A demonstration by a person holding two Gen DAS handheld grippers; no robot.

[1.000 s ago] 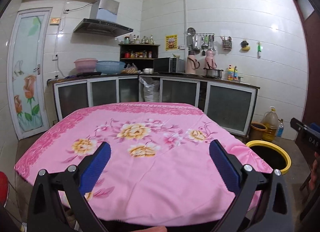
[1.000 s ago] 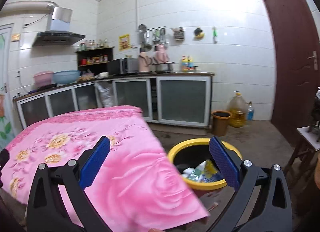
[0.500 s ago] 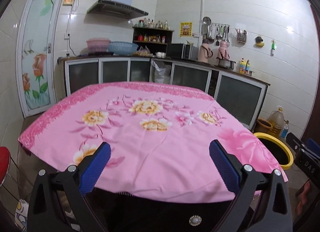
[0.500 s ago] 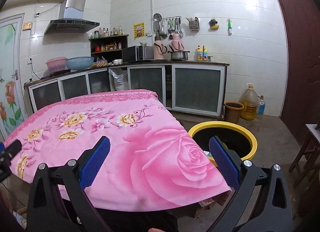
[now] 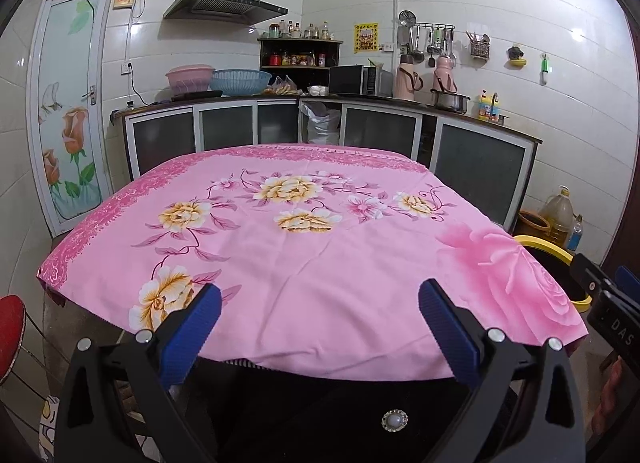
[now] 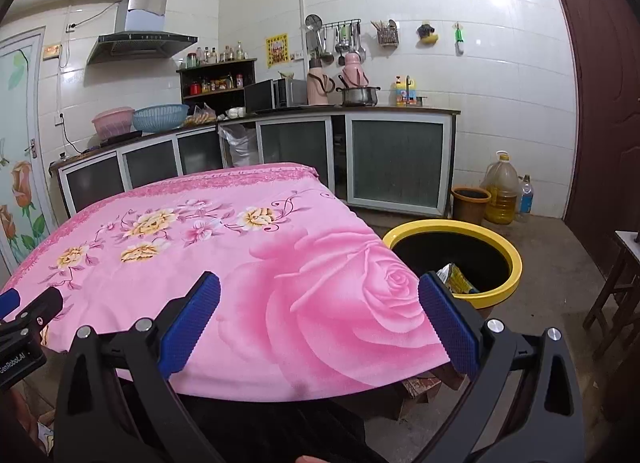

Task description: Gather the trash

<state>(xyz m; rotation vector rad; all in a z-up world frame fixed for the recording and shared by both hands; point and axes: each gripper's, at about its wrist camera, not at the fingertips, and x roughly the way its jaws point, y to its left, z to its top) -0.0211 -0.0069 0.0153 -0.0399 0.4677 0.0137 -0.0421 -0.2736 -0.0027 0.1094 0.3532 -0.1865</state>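
Note:
A yellow-rimmed black trash bin [image 6: 454, 229] stands on the floor at the table's right side; it also shows in the left wrist view [image 5: 544, 249]. A crumpled wrapper [image 6: 456, 281] lies inside it. The table wears a pink floral cloth [image 5: 304, 247], with no loose trash visible on it. My left gripper [image 5: 318, 309] is open and empty, held off the near edge of the table. My right gripper [image 6: 318, 307] is open and empty, near the table's front right corner, left of the bin.
Kitchen counter with glass-front cabinets [image 5: 384, 131] runs along the back walls. A brown pot [image 6: 471, 203], an oil jug [image 6: 500, 195] and a bottle stand on the floor by the wall. A wooden stool [image 6: 624, 275] is at right, a red stool [image 5: 10, 327] at left.
Both grippers have pulled back and risen from the table. The right view swung left from the bin toward the table. Both stay open.

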